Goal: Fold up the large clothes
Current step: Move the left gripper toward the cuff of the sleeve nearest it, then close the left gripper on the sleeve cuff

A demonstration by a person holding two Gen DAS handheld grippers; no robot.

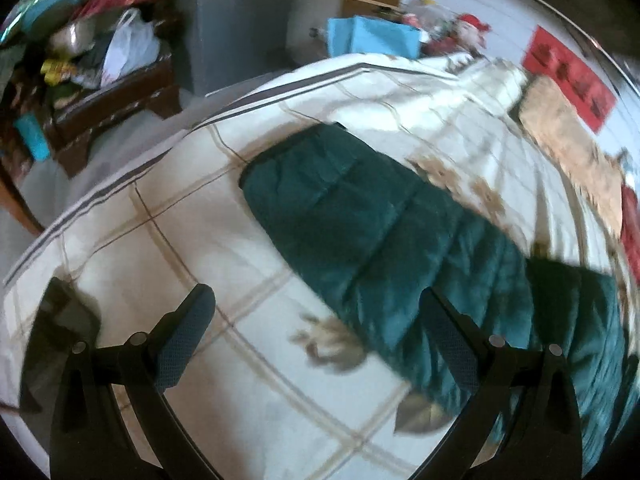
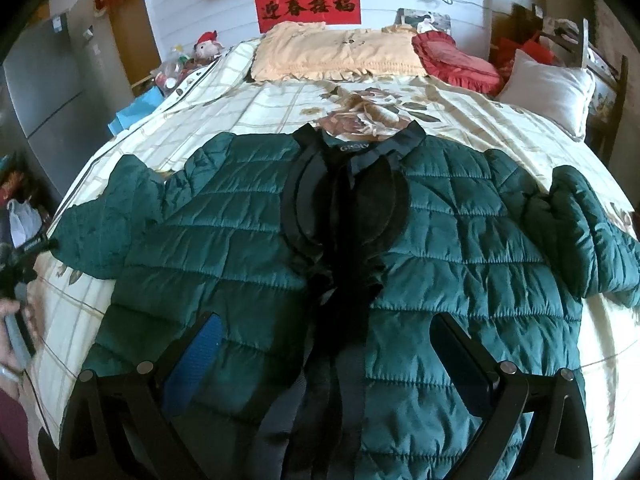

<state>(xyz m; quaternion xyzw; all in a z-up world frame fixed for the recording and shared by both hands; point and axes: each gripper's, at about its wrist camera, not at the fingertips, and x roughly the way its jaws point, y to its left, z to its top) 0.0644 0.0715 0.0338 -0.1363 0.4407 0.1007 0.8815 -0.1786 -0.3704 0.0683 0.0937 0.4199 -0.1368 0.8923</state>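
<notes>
Green quilted jacket (image 2: 460, 232): spread flat, front up, on the bed (image 2: 280, 108), collar toward the pillows, black lining showing down the open middle, both sleeves stretched out sideways.

Sleeve (image 1: 360, 216): lies straight across the checked cream bedspread (image 1: 160, 240) in the left wrist view, which is blurred.

Left gripper (image 1: 316, 320): fingers spread wide, holding nothing, above the bedspread just beside the sleeve.

Right gripper (image 2: 326, 340): fingers spread wide, holding nothing, over the jacket's lower front.

Pillows: one peach (image 2: 332, 54), one red (image 2: 456, 60), one white (image 2: 548, 88), at the head of the bed.

Red banner (image 2: 308, 6): on the wall above the pillows.

White plastic bag (image 1: 130, 46): on a cluttered wooden stand beside the bed.
</notes>
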